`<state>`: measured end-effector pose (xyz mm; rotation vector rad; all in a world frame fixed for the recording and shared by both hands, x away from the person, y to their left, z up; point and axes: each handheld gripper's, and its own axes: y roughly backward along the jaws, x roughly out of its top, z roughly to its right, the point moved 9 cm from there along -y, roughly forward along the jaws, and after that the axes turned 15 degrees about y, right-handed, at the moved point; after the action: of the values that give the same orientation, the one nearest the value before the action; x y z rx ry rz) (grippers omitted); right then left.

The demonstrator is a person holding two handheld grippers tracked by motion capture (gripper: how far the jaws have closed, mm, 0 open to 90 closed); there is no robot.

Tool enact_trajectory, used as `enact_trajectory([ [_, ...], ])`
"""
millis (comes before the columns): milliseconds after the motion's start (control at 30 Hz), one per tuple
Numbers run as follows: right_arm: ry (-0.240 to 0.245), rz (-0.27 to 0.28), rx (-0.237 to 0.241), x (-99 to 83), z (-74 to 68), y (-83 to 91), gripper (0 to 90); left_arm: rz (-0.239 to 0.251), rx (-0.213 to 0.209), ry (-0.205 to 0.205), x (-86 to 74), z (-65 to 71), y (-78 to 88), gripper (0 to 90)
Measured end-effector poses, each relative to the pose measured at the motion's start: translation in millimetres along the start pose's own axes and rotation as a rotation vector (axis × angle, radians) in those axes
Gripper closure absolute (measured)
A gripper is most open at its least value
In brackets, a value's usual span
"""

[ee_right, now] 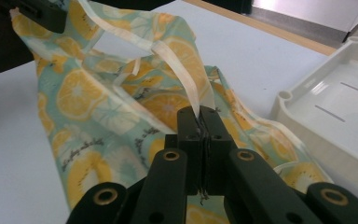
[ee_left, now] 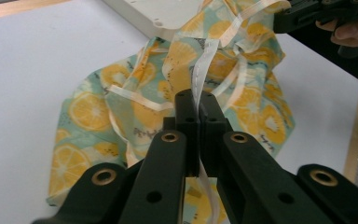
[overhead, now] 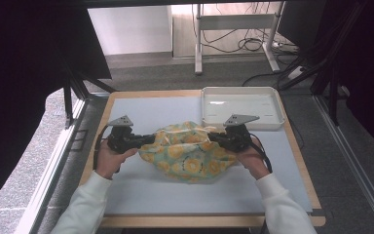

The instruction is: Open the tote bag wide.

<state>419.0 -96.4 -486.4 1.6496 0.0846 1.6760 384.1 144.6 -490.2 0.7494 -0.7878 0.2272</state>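
Nearest me, my two white sleeves come up from the bottom edge of the high view, each hand wrapped round a gripper. My left hand (overhead: 108, 158) holds the left gripper (overhead: 146, 140) at about nine o'clock from the fabric, and my right hand (overhead: 253, 158) holds the right gripper (overhead: 213, 137) at about three o'clock, the two pointing toward each other across it.

In the left gripper view my jaws are pressed together on a pale ribbon strap (ee_left: 199, 77) of the lemon-print cloth bag (ee_left: 121, 107); the strap runs up out of the jaw tips toward twelve o'clock, and a bit of it hangs below them. In the right gripper view my jaws are likewise closed tight on another pale strap (ee_right: 186, 74), which rises from the tips toward eleven o'clock.

The bag itself, teal with orange and yellow citrus slices, lies crumpled on the pale blue table mat (overhead: 141, 109) at the middle of the table, stretched between both grippers and lifted a little at its edges where I hold it.

Beyond it, toward one o'clock, a white tray (overhead: 278, 112) sits at the far right corner of the mat, its near rim just beside the bag's far edge and my right gripper.
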Motion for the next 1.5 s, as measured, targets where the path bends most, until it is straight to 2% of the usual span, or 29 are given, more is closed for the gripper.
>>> enact_trajectory([
  [133, -0.002, -0.004, 0.015, -7.7, -11.4, 8.6, 87.3, -0.001, -0.023, -0.01, -4.2, 7.3, 2.3, 90.0],
  [333, -0.011, 0.003, 0.034, -18.9, -24.5, 21.4, 87.4, -0.026, -0.054, 0.003, -19.9, 12.5, 1.5, 90.0],
  [467, -0.025, 0.0, 0.056, -28.2, -32.0, 24.2, 87.3, -0.044, -0.043, 0.004, -32.1, 10.8, 0.3, 90.0],
  [667, -0.039, -0.045, 0.075, -46.7, -39.1, 20.2, 87.4, -0.073, -0.037, 0.012, -47.5, 4.7, -1.9, 90.0],
  [900, -0.054, -0.059, 0.095, -53.7, -45.0, 19.7, 87.3, -0.085, -0.033, 0.007, -57.7, 2.8, -2.6, 90.0],
  [967, -0.05, -0.066, 0.105, -57.8, -50.0, 18.3, 87.3, -0.097, -0.029, -0.007, -62.8, 3.5, -3.7, 90.0],
  [1200, -0.062, -0.117, 0.148, -79.0, -67.0, 21.2, 86.9, -0.148, -0.031, -0.011, -80.7, 5.3, -7.7, 90.0],
  [1300, -0.079, -0.143, 0.159, -91.1, -71.6, 20.9, 86.9, -0.173, -0.033, -0.009, -89.0, 5.1, -10.5, 90.0],
  [1500, -0.094, -0.173, 0.178, -102.4, -76.2, 21.2, 86.5, -0.221, -0.03, -0.019, -105.8, 4.6, -15.7, 89.9],
])
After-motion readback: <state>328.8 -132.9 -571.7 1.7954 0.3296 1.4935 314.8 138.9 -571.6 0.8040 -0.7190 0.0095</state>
